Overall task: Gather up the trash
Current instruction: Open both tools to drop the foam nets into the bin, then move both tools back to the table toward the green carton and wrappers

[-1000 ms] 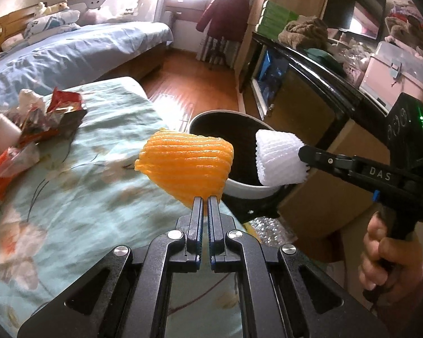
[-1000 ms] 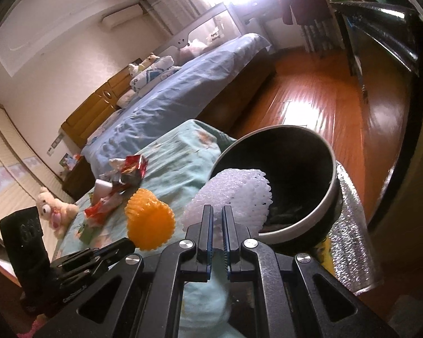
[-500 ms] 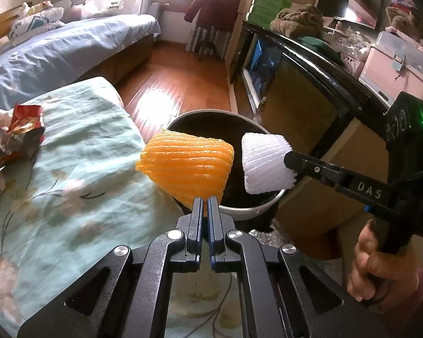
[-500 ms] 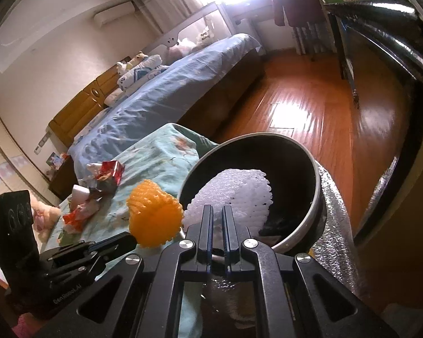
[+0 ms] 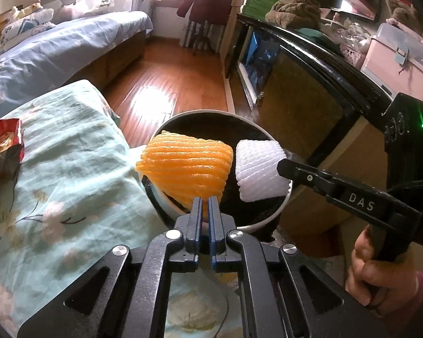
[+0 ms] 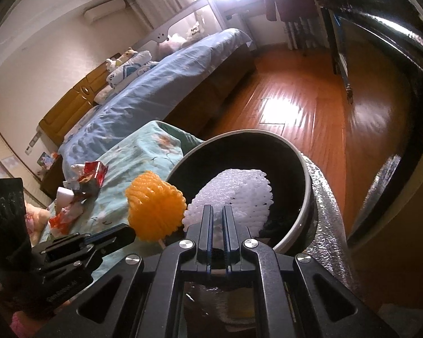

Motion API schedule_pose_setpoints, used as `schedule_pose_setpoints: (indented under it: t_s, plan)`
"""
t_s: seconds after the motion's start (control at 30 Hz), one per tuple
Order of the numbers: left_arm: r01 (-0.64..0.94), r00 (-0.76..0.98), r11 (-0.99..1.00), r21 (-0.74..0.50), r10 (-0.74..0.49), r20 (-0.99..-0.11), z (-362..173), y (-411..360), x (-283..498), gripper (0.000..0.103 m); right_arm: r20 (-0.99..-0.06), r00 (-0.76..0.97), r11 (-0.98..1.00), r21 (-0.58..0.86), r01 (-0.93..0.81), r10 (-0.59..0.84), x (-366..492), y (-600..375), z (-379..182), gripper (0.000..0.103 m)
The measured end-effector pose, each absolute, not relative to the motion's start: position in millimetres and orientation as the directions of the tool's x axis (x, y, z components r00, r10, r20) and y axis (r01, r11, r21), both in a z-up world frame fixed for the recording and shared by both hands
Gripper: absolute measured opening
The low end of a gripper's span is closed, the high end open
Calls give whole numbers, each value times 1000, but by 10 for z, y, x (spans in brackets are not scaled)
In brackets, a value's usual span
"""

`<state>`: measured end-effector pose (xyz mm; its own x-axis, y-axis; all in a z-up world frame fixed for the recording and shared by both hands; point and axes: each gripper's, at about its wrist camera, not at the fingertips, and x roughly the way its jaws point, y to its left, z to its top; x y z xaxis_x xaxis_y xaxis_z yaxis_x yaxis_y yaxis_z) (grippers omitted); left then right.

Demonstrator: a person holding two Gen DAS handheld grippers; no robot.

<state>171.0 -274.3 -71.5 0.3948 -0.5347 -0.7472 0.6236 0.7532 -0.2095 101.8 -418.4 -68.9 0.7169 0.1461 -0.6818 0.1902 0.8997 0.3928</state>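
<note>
My left gripper (image 5: 205, 200) is shut on an orange foam fruit net (image 5: 184, 171) and holds it over the near left rim of the round black trash bin (image 5: 203, 114). My right gripper (image 6: 217, 211) is shut on a white foam fruit net (image 6: 234, 197), held over the bin's opening (image 6: 239, 163). In the left wrist view the white net (image 5: 260, 176) and the right gripper (image 5: 284, 167) show on the right. In the right wrist view the orange net (image 6: 155, 209) hangs at the bin's left edge.
A table with a light green floral cloth (image 5: 56, 174) lies left of the bin, with red and white wrappers (image 6: 84, 180) on it. A dark cabinet (image 5: 310, 84) stands right of the bin. A blue bed (image 5: 56, 48) and wooden floor (image 5: 166, 84) lie beyond.
Both grippers have carried their foam nets to the right, from above the cloth's edge to above the bin. The wrappers have slid to the left edge of the left wrist view.
</note>
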Motion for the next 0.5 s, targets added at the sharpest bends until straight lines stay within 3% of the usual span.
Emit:
schedule_pose_setpoints:
  t_s: [0.13, 0.2, 0.23, 0.27, 0.43, 0.5]
  plan:
    - [621, 402, 760, -192, -519, -755, -720, -2765, 1716, 15, -693, 708, 893, 396, 213, 138, 1043, -4229, -720, 15]
    - [616, 415, 765, -189, -519, -747, -705, -2737, 1695, 33, -694, 706, 888, 406, 217, 145, 1033, -4243, -727, 22]
    - [612, 420, 768, -188, -518, -745, -700, -2720, 1686, 38, -692, 707, 886, 410, 218, 146, 1020, -4245, -723, 25]
    - [607, 426, 772, -189, -517, -742, -694, -2690, 1673, 40, -689, 710, 884, 412, 220, 144, 1005, -4240, -715, 33]
    - [579, 433, 788, -211, -516, -739, -698, -2512, 1622, 43, -668, 727, 878, 433, 206, 159, 925, -4161, -659, 48]
    - [562, 445, 800, -212, -508, -738, -702, -2409, 1581, 50, -656, 736, 875, 443, 195, 168, 897, -4109, -632, 64]
